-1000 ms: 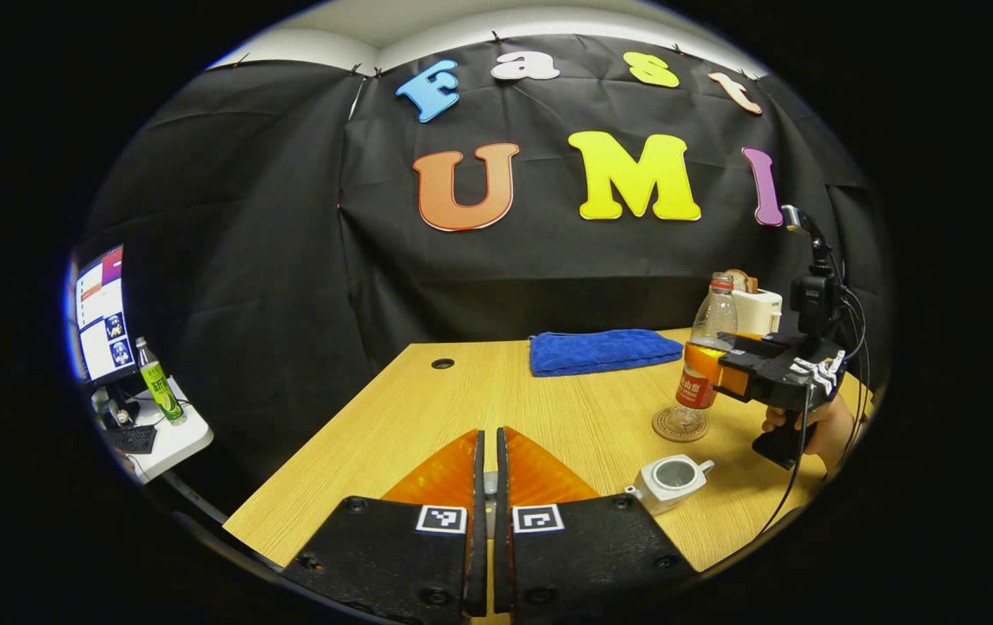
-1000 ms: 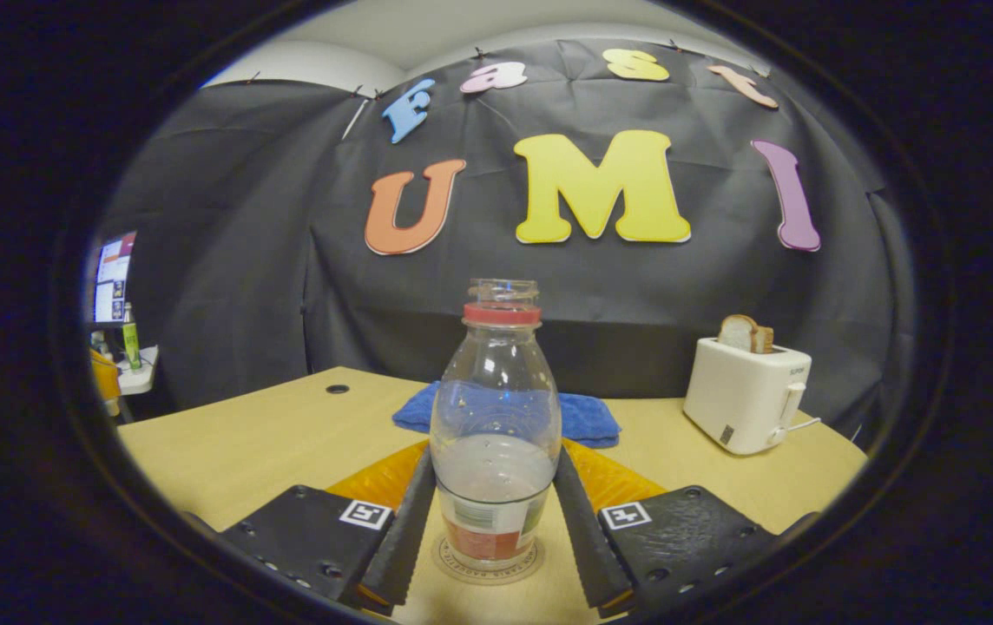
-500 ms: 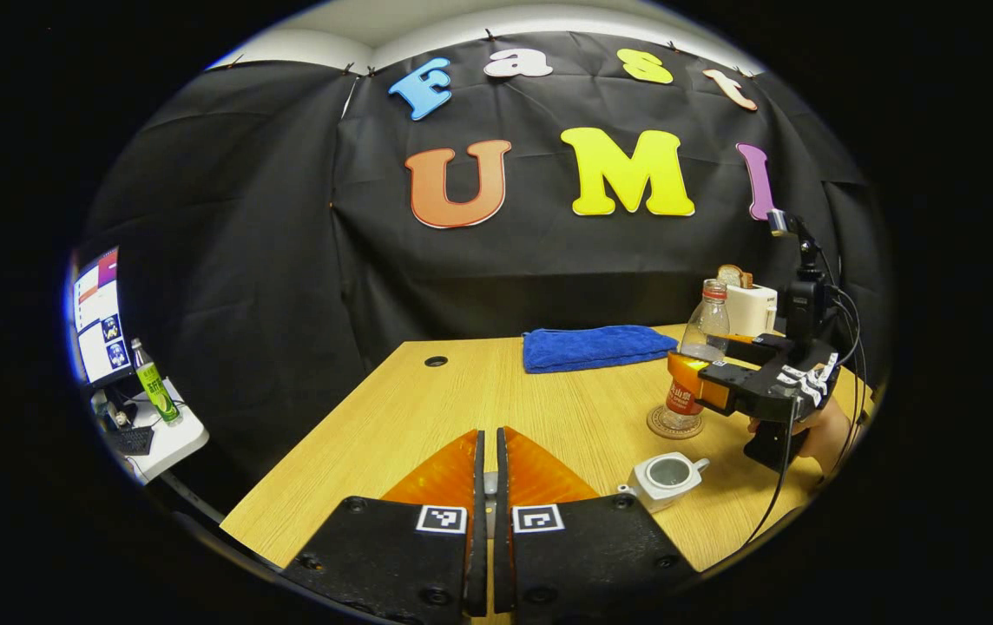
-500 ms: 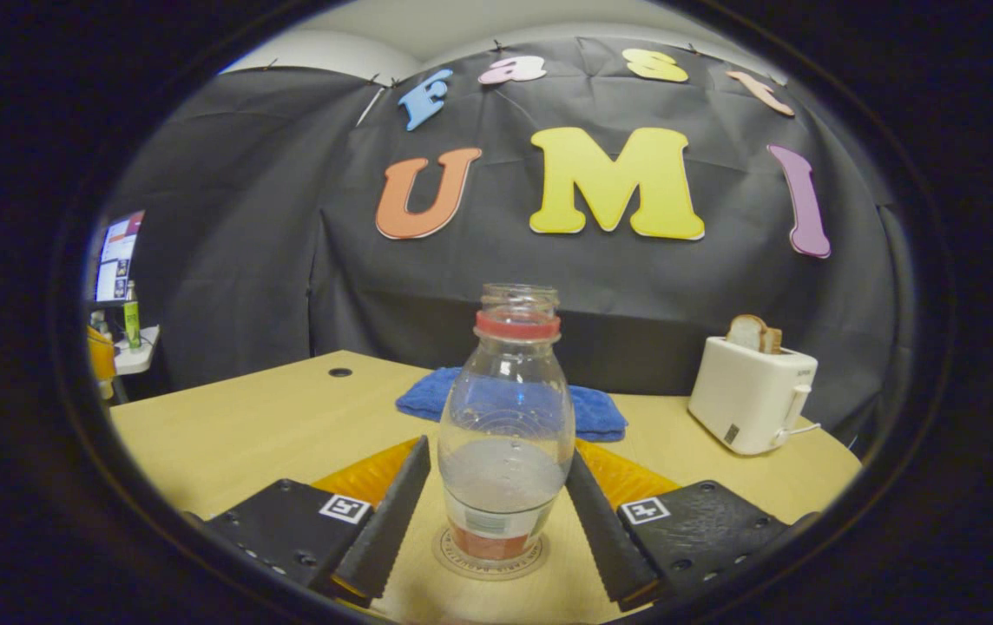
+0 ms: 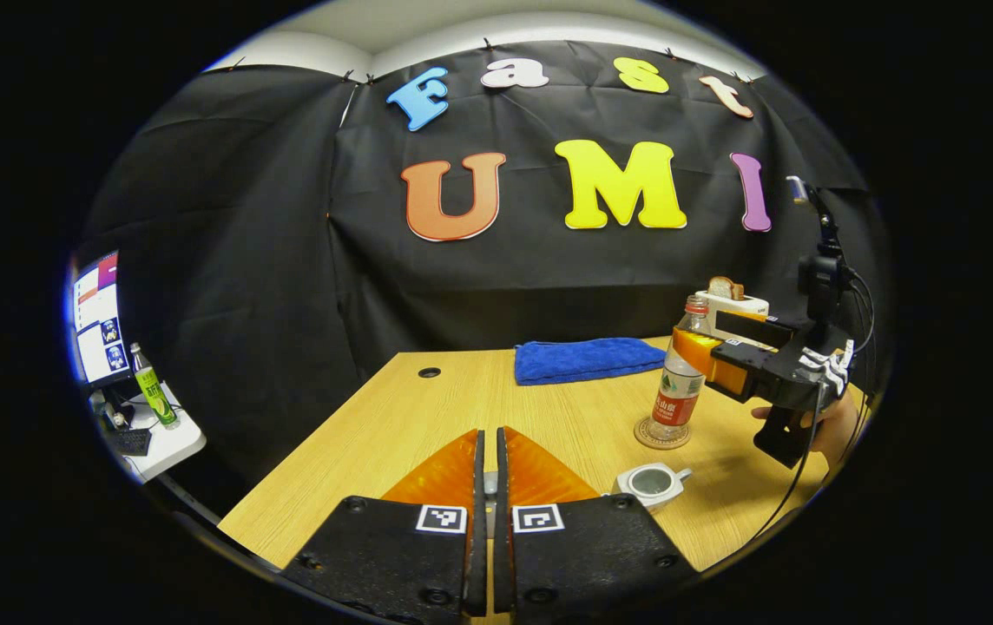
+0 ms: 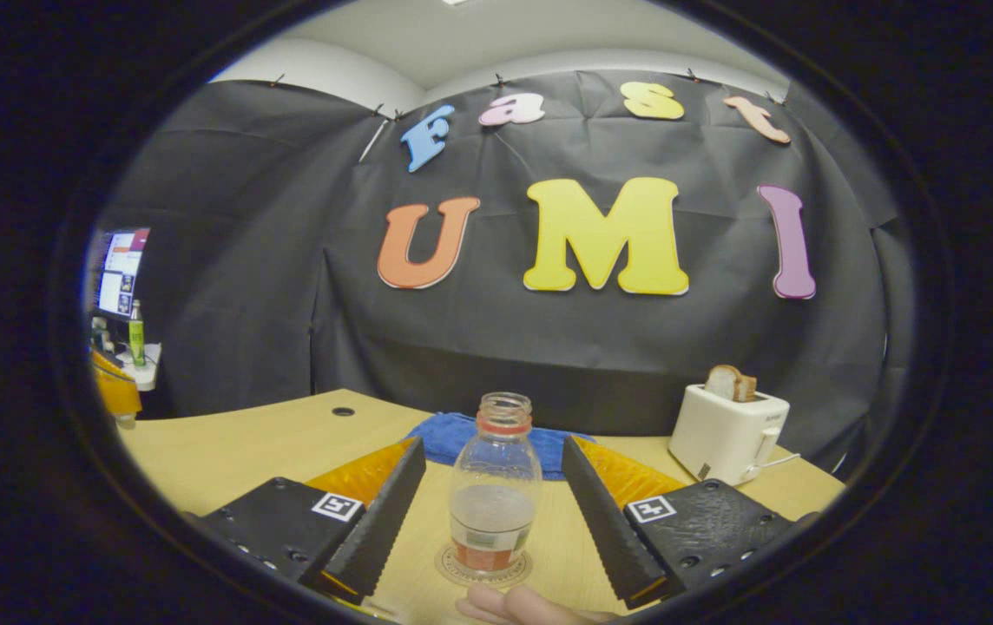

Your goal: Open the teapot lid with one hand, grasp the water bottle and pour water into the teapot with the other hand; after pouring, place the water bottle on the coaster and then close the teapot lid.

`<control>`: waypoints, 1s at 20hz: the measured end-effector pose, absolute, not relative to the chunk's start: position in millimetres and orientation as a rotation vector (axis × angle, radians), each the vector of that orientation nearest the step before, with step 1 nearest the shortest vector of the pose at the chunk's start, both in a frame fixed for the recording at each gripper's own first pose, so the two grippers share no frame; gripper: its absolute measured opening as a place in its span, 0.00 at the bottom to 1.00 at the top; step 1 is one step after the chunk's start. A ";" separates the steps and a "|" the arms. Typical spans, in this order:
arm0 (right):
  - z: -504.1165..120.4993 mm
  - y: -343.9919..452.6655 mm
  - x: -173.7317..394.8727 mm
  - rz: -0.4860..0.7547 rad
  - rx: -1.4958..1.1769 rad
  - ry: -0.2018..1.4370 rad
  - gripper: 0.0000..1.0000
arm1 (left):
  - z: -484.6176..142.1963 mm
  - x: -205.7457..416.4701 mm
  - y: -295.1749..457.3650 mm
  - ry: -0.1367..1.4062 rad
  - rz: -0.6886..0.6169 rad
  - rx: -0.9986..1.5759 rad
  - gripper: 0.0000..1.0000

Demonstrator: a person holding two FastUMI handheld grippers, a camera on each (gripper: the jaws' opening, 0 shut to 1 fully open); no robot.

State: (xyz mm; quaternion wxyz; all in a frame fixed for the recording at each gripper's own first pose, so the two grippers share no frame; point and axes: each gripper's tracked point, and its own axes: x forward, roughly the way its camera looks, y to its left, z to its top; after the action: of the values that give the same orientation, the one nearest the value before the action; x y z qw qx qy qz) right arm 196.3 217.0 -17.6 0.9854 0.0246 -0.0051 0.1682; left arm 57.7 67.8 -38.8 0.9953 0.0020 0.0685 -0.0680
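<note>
On the round coaster stands the water bottle, upright, capless, with a red ring at its neck and a little water in its lower half. It sits between the right gripper fingers, which are spread wide with a clear gap on each side, touching nothing. At the bottom edge of the right gripper view a fingertip of a hand shows just in front of the coaster.

From the left gripper view the same bottle rests on its coaster towards the right side of the wooden table, and the right gripper hangs level with the bottle's upper part, held by a hand with a cable trailing down. Nearer the camera, apart from the coaster, sits the small white teapot with its top open (its inside shows grey).

The left gripper hovers over the near part of the table with its fingers drawn almost together, only a thin slit between them; whether anything is pinched in that slit cannot be told.

Behind the bottle lies a folded blue towel, and to the right a white toaster with bread in its slot. Far left, off the table, a monitor glows above a green bottle on a side shelf.
</note>
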 end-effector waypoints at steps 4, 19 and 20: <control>13.4 191.7 167.4 0.322 0.039 -0.093 0.97 | -34.1 57.4 49.8 0.109 -0.169 -0.029 0.05; -36.1 99.1 97.6 0.266 0.175 -0.057 0.96 | -48.2 65.9 -66.3 -0.035 -0.436 -0.123 0.06; -38.8 95.1 94.4 0.263 0.190 -0.054 0.95 | -52.1 66.5 -70.5 -0.031 -0.438 -0.131 0.06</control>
State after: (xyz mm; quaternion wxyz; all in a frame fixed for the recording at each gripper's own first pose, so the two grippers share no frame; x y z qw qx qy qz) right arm 94.4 95.1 -38.8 0.9865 0.0946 -0.0269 0.1308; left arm 66.5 -70.5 -52.1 0.9739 -0.0652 -0.0152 -0.2170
